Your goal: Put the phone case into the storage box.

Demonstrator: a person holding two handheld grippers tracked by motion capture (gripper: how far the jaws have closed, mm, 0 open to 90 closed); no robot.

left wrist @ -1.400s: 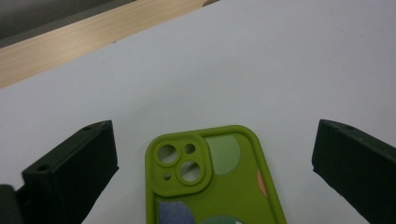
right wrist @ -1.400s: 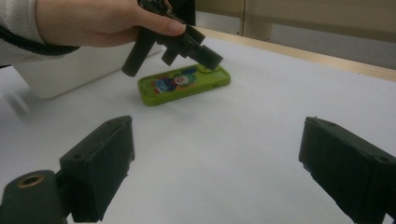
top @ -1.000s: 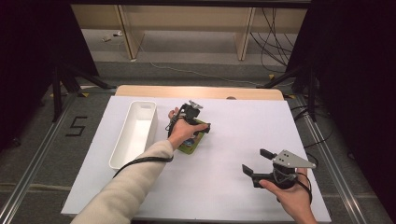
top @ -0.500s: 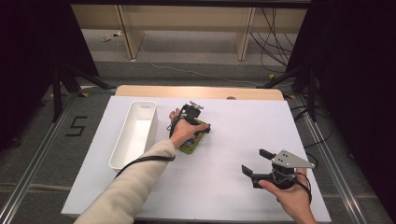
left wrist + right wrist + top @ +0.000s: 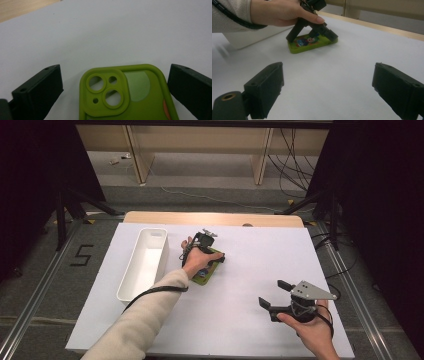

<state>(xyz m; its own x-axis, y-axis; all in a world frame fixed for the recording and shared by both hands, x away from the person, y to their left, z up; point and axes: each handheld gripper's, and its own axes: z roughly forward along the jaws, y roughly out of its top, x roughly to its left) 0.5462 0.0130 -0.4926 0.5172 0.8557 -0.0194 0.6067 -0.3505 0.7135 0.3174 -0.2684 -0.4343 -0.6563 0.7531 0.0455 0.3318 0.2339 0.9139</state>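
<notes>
A green phone case (image 5: 204,274) lies flat on the white table (image 5: 240,320), just right of the bin. My left gripper (image 5: 207,262) points down over its far end, open, with one jaw on each side. In the left gripper view the case (image 5: 125,100) shows its camera cutouts between the jaws of that gripper (image 5: 115,72); the right jaw is close to its edge, the left jaw stands apart. My right gripper (image 5: 272,295) is held open near the table's front right, nothing in it. From the right gripper (image 5: 328,75) I see the left gripper (image 5: 312,37) straddling the case (image 5: 307,45).
A long white bin (image 5: 145,262) stands at the left of the table, empty as far as I can see. A wooden strip (image 5: 215,218) runs along the table's far edge. Bare white surface lies between the two grippers.
</notes>
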